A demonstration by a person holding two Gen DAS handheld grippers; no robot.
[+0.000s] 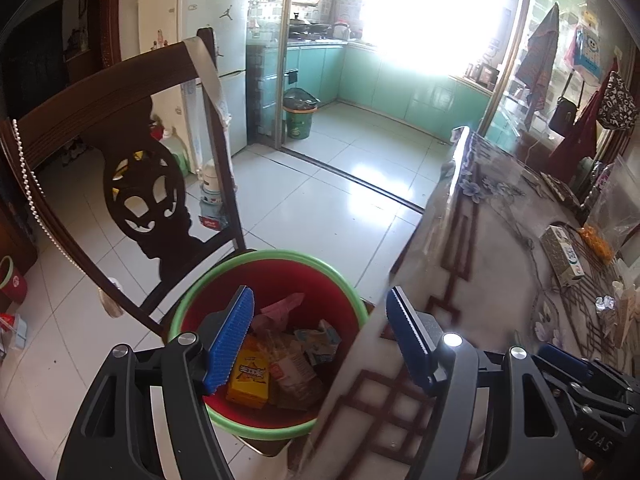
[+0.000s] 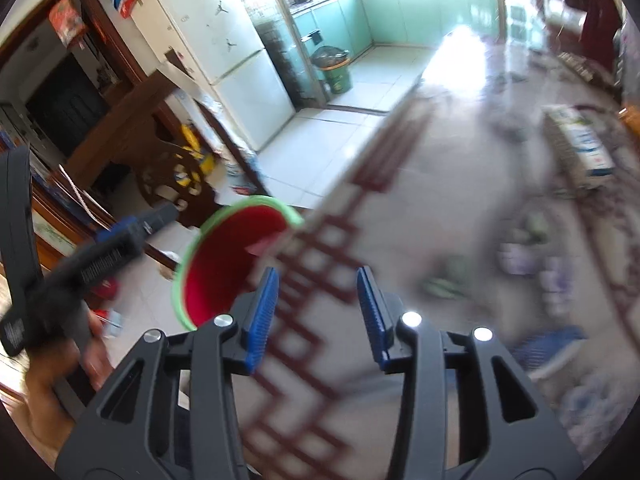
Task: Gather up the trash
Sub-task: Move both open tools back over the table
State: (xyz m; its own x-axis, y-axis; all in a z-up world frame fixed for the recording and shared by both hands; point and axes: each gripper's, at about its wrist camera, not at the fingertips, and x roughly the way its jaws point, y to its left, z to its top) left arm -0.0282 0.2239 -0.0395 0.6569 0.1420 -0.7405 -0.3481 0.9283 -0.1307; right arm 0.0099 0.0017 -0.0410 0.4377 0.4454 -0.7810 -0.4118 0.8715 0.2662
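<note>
Where sunlight floods through the kitchen doorway, pale glossy tiled floor (image 1: 328,200) running from a tall white two-door fridge (image 1: 216,40) to mint-green kitchen cabinets (image 1: 400,80). Dark carved wooden chair (image 1: 136,168) standing left of centre, back pierced with a round cut-out, string of white beads (image 1: 30,184) hanging along its left post. Desk (image 1: 500,248) on the right under a shiny grey cloth printed with flowers and dark red lattice lines, edge reaching just beside the bin. Red round plastic bin with a green rim (image 1: 320,276) set on the floor between chair and desk, directly below the left gripper (image 1: 320,340). Trash lying inside the bin: yellow printed snack packet (image 1: 250,380), clear crinkled wrapper (image 1: 296,372), crumpled pink paper (image 1: 284,308), pale green torn carton piece (image 1: 320,344). Left jaws released, blue ribbed pads standing well apart over the bin mouth, nothing between them. Right gripper (image 2: 318,312) held over the desk edge, picture heavily blurred; jaws parted with only the lattice cloth seen through the gap, nothing gripped. Same bin (image 2: 224,264) visible lower left in the right wrist view, left gripper and a hand (image 2: 60,376) at the frame's left side. Farther along the desk: white and green long cardboard box (image 1: 562,256), clear plastic bag of orange snacks (image 1: 600,236), small crumpled silver foil ball (image 1: 605,304). Green lined waste bin (image 1: 300,116) standing in the kitchen doorway.
</note>
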